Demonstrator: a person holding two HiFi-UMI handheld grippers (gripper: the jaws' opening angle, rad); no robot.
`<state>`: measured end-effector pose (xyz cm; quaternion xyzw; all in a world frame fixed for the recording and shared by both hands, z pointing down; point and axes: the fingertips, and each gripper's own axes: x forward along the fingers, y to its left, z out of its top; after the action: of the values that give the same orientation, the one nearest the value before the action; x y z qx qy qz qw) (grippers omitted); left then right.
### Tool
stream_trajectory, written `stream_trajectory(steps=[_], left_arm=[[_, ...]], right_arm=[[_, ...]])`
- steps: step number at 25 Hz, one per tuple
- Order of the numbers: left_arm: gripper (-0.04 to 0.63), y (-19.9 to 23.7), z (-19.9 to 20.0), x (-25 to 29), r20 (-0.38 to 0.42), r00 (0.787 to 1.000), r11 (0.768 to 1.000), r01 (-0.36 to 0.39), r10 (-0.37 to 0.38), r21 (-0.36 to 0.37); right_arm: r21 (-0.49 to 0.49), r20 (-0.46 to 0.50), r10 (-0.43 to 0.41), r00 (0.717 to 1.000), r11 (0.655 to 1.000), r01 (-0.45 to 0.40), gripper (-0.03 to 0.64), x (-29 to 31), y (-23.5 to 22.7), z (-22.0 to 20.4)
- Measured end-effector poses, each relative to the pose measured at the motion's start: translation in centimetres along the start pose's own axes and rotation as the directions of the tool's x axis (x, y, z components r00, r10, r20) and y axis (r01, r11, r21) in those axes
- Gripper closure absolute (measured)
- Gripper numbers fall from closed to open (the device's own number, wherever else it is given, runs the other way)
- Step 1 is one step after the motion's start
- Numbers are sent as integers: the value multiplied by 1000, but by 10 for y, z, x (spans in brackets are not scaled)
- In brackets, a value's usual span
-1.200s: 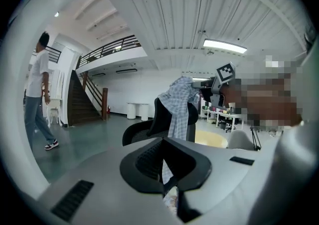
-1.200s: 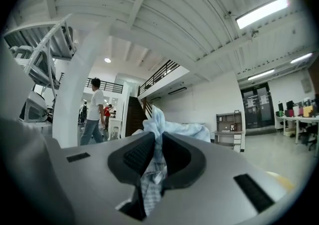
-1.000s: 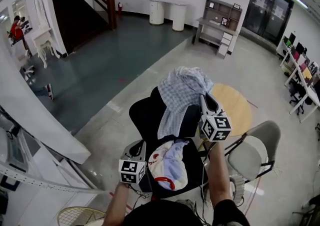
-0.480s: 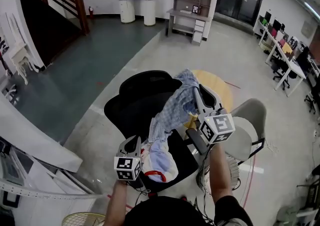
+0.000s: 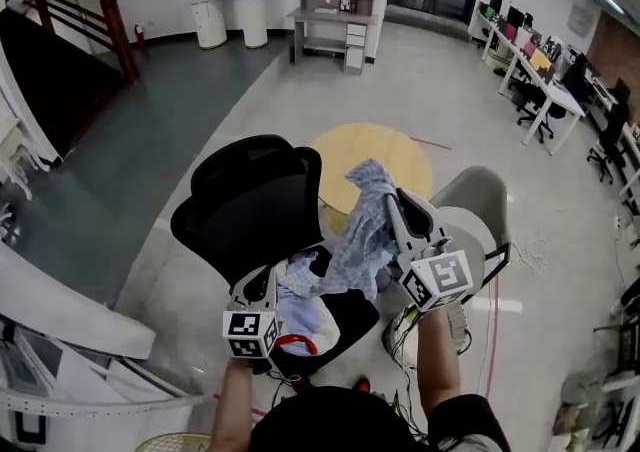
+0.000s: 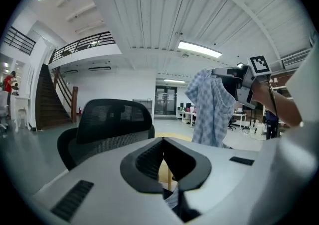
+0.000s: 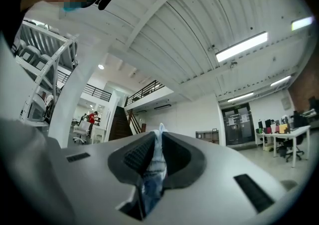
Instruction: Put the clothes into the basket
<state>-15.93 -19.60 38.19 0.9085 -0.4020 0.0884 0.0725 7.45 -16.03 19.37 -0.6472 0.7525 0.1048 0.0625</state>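
Noting grip first: your right tongs [image 5: 393,205] are closed almost fully on a fold of the blue-and-white checked soft garment [image 5: 362,240]. It hangs from them over the seat of the black mesh-backed office chair [image 5: 250,195], and its lower end reaches down to the heap of pale blue and white clothes [image 5: 305,305] on that seat. Your left tongs [image 5: 270,276] sit at the near left edge of the heap, nearly closed, with a scrap of pale cloth showing low between them. I read that as a pinch on the heap. The cream wire basket [image 5: 165,437] shows only as a rim at the near left, well apart from the chair.

Handling: light, limp fabric, no stiffness, not fragile. It will drape, swing and trail when carried, and the hanging tail may drag other pieces off the seat. A thin single fold could slip from the pads; a bunched, thicker fold, a seam or a collar would likely hold better. Lift high enough that the tail clears the seat edge before you swing towards the basket.
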Motion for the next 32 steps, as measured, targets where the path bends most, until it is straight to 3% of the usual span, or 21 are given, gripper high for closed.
stream_trajectory(steps=[6, 15, 22, 32], left_arm=[[589, -56, 22, 28, 24, 995, 995, 96, -97, 36], [588, -161, 17, 55, 5, 971, 968, 237, -238, 80], [589, -235, 12, 69, -19, 943, 938, 332, -332, 101], [589, -331, 1, 79, -39, 899, 893, 437, -435, 107]], right_arm=[[19, -5, -99, 995, 995, 99, 554, -55, -48, 9], [-54, 19, -242, 970, 968, 243, 554, -153, -115, 38], [-134, 58, -349, 935, 926, 354, 554, -221, -165, 79], [-201, 50, -486, 872, 851, 486, 554, -319, -223, 99]])
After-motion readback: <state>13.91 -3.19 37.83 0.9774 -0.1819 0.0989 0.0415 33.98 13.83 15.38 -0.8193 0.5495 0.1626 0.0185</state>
